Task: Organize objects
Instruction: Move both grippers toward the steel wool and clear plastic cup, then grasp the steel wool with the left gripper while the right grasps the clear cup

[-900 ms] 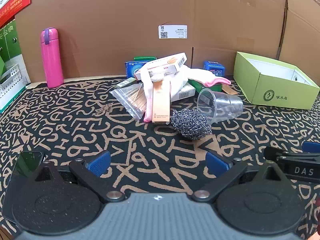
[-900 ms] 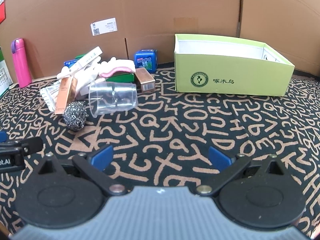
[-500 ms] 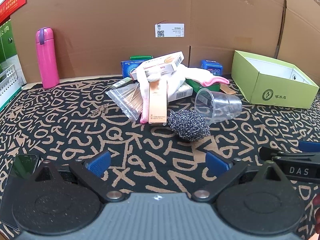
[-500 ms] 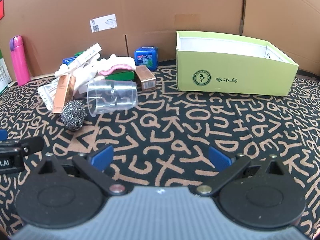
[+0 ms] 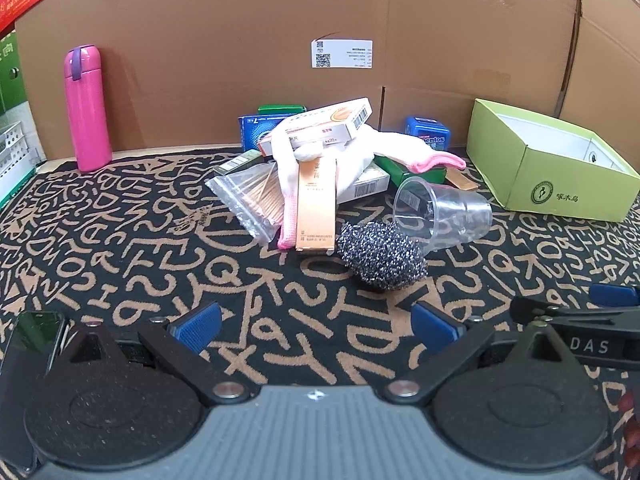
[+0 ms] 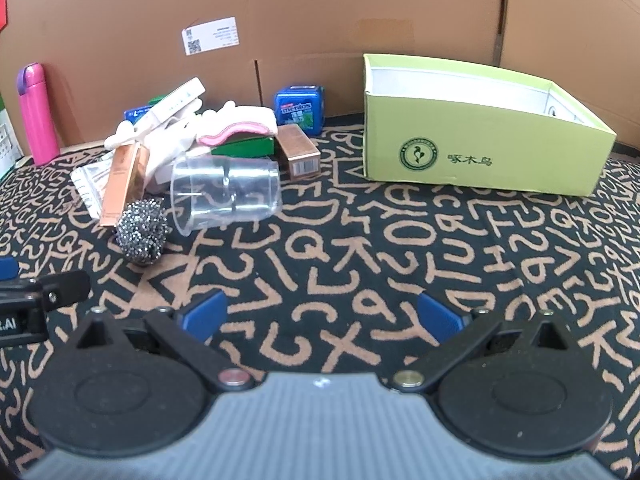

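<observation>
Heap of small objects on a black cloth [image 5: 120, 248] patterned with tan letters, set before a cardboard wall [image 5: 240, 40]. At the near edge of the heap lies a steel scouring ball [image 5: 382, 256], touching the rim of a clear plastic cup [image 5: 442, 212] that lies on its side. Just behind the ball, a slim orange carton [image 5: 316, 204] leans on a white glove with pink cuff [image 5: 288, 200]; a clear bag of wooden sticks [image 5: 250, 198] lies at the left of the heap. A flat white-and-orange box [image 5: 324, 124] rests on top, with a green box [image 5: 412, 170] and a blue mint tin [image 5: 427, 133] toward the rear. An open, light green cardboard box [image 6: 480, 152] stands well apart to the right of the heap; a pink bottle [image 5: 87, 108] stands upright by the wall at far left. Left gripper [image 5: 316, 326] and right gripper [image 6: 322, 316] hover short of the heap, each angled downward, jaws spread wide with blue pads far apart and only cloth between them; neither holds anything.
</observation>
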Available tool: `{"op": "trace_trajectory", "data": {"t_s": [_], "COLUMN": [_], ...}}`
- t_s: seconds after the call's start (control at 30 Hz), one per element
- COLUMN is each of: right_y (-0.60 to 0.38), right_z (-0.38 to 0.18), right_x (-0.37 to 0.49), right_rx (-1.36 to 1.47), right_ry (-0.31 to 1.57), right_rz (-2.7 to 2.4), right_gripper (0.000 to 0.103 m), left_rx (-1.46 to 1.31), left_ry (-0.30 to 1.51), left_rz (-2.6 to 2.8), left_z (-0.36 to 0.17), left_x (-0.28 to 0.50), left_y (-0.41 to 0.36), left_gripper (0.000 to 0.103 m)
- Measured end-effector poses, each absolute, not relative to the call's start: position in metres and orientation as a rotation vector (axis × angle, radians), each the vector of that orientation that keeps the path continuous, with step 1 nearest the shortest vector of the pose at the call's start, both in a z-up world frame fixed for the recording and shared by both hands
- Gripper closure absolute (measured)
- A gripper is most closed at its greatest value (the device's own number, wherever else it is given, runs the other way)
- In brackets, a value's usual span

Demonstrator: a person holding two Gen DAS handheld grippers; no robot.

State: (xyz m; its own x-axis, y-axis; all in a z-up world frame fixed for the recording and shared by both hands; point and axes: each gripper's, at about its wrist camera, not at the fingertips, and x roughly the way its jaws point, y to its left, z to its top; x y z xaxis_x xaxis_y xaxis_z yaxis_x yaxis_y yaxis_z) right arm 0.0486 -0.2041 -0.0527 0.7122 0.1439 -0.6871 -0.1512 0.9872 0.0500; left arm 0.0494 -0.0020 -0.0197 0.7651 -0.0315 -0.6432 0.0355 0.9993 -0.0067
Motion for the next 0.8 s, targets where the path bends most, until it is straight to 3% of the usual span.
{"op": "trace_trajectory", "data": {"t_s": [0.63,0.73,0.8], "right_y": [-0.159,-0.155,-0.155], "right_z": [-0.057,-0.058,-0.06], "right_x": [0.107,0.115,0.118], "right_rx": [-0.067,-0.039,-0.042], "right_ry": [0.673,0.648,0.635], "right_rz": [0.382,0.413,0.422], "right_gripper": [0.0,0.008,0.022], "left_rx": [-0.059,-0.066,-0.07], "left_ry": [0.67,0.673,0.671], "left_rz": [-0.068,-0.1,-0.139], "left_z": [-0.011,-0.011,-0.012], "left_x": [0.068,0.074,0.078], "left_y": [0.02,0.018,0.013], "left_gripper": [0.0,0.001,0.004]}}
